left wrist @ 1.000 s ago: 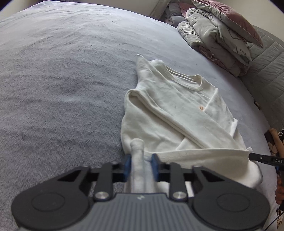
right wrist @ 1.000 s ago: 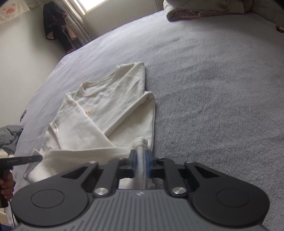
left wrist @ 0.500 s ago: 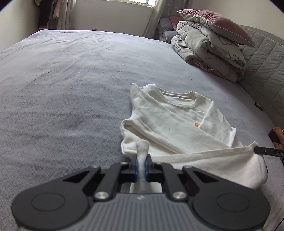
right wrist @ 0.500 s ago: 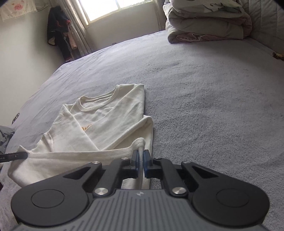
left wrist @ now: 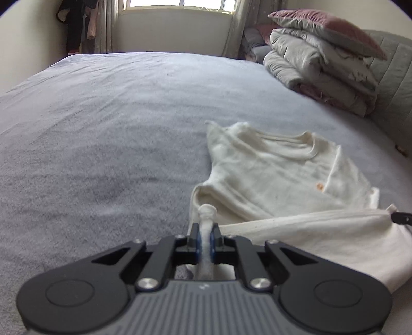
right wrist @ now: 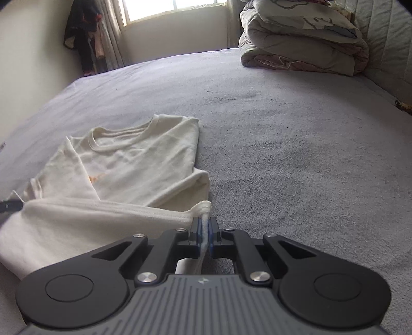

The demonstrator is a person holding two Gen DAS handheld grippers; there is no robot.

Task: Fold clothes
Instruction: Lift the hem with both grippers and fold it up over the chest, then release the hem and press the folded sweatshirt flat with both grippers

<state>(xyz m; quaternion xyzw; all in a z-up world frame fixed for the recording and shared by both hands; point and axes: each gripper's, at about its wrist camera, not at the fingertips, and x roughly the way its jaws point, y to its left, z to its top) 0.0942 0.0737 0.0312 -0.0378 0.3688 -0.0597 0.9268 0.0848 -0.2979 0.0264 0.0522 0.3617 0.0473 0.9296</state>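
Both tongs were pinching the cream shirt (left wrist: 270,175): the left tongs (left wrist: 205,242) clamped one corner of its raised bottom hem, the right tongs (right wrist: 203,235) the other corner, the hem stretched between them. The shirt's collar end lay flat on the grey bed (left wrist: 103,134), near stacked folded bedding (right wrist: 303,49).

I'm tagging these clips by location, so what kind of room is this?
Most likely a bedroom. A cream shirt lies on a wide bed with a grey cover, folded duvets and a pillow are stacked by the padded headboard, and clothes hang beside a curtained window.
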